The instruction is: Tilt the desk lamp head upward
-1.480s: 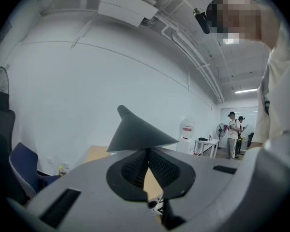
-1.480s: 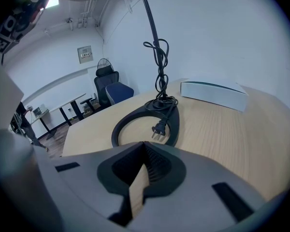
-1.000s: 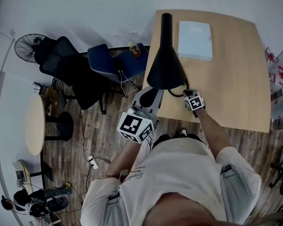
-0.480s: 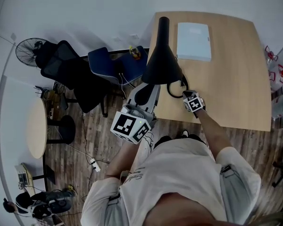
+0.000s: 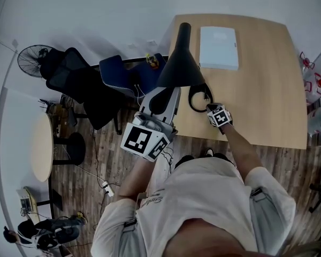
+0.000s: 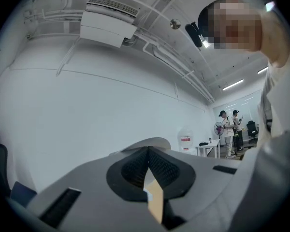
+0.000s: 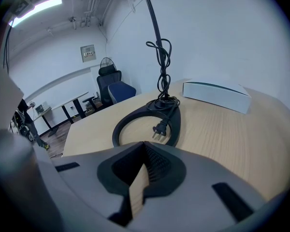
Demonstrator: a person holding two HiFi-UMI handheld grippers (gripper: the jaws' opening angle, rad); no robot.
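The black desk lamp stands at the near left corner of the wooden desk (image 5: 267, 90). Its cone-shaped head (image 5: 180, 63) hangs over the desk's left edge, above the ring-shaped base (image 5: 199, 98). My left gripper (image 5: 167, 91) is raised, its tips right at the lower rim of the head. In the left gripper view it (image 6: 147, 151) is shut with nothing between its fingers and faces the wall and ceiling. My right gripper (image 5: 210, 107) is shut and sits low at the base ring (image 7: 145, 122), beside the plug (image 7: 158, 128). The cord (image 7: 162, 76) is wound round the thin stem.
A white box (image 5: 219, 47) lies on the desk behind the lamp. Left of the desk stand a blue chair (image 5: 120, 71), a black office chair (image 5: 75, 79), a floor fan (image 5: 32, 52) and a small round table (image 5: 40, 143). Cables run across the wooden floor.
My left gripper has risen and come nearer to the camera. The lamp head has shifted up and left, uncovering more of the base ring. The right gripper has stayed put.
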